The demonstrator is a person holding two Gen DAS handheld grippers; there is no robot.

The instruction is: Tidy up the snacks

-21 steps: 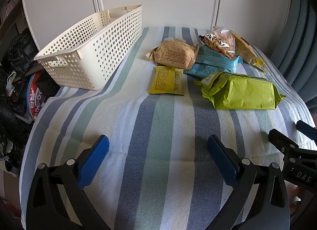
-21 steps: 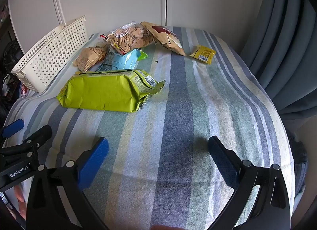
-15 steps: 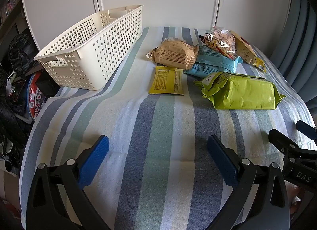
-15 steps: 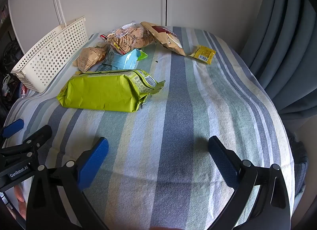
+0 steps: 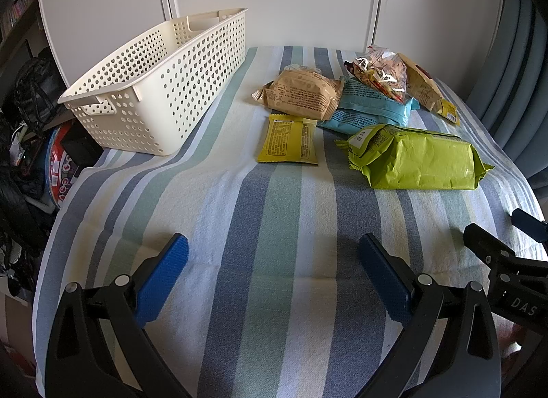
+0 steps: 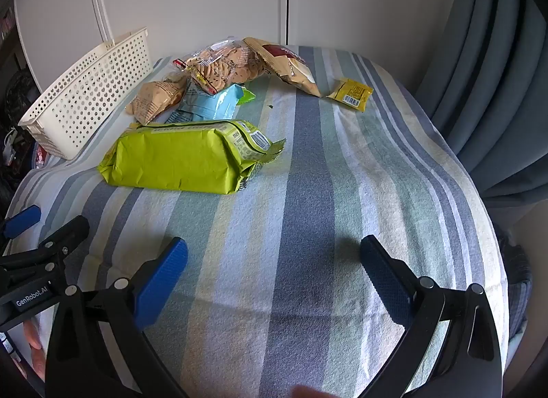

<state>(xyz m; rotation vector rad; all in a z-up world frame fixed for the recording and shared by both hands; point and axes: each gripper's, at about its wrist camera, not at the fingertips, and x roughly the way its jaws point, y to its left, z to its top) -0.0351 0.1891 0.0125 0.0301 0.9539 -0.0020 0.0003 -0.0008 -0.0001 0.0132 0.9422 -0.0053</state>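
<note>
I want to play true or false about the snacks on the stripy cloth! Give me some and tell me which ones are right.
1. The white basket already has snacks in it. False: no snack shows inside it, and all the packs in view lie on the striped cloth.
2. The big green pack lies flat on the cloth. True.
3. The left gripper is squeezing a yellow packet. False: its fingers are spread wide with nothing between them.
4. The clear bag of cookies rests partly on the light blue pack. True.
5. The right gripper is open over bare cloth. True.
</note>
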